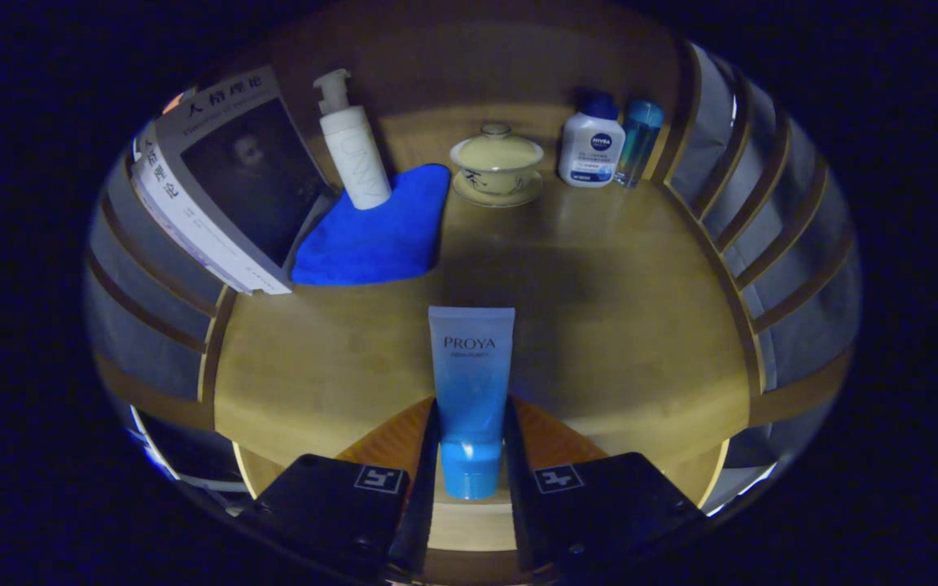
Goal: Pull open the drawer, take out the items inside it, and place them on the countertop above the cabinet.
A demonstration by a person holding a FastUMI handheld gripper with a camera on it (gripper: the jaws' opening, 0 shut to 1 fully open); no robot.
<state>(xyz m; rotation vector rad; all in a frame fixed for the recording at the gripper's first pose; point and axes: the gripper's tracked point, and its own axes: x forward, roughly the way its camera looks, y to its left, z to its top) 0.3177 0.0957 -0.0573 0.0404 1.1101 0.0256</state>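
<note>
Between the tongs (471,443), clamped both sides, smooth flat-ended tube (471,382); wooden countertop (615,309) beyond

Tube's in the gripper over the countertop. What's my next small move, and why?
Probably lower it a little and let go. The gripper is shut on the blue tube, which stands upright above a bare patch of countertop, well short of the blue cloth and lidded cup.
</note>
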